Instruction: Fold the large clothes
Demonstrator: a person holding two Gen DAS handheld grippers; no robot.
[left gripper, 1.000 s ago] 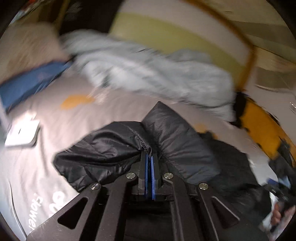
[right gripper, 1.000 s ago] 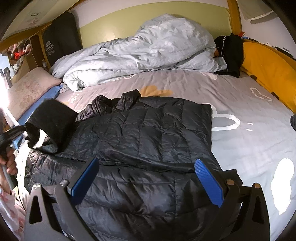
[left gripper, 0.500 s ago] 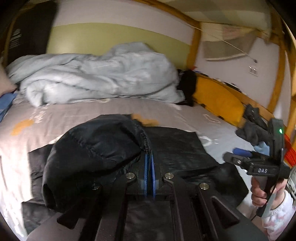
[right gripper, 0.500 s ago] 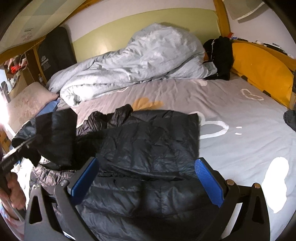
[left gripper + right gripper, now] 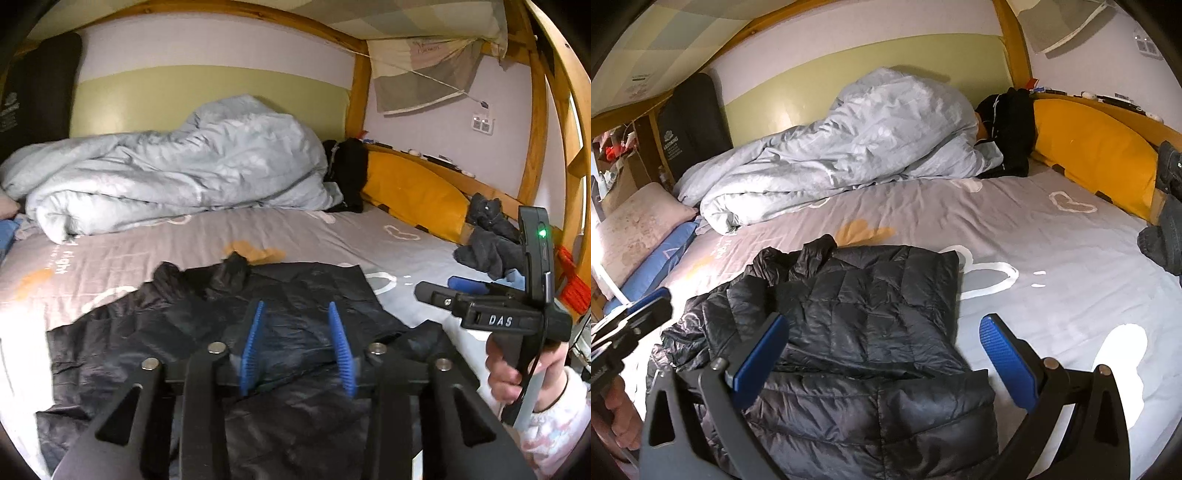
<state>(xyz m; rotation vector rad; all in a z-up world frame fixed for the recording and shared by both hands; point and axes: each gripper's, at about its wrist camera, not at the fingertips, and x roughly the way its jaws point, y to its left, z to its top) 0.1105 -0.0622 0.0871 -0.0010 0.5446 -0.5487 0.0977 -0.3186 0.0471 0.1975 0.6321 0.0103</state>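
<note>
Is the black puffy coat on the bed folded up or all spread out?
Partly folded. The black puffy coat lies on the bed with one part doubled over itself, while its bottom part still lies flat.

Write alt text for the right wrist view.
A black puffer jacket, partly folded, lies on a grey bed sheet, seen between the open blue pads of the right tool, which holds nothing. A rumpled pale blue duvet lies behind it and a yellow cushion at the right.
</note>
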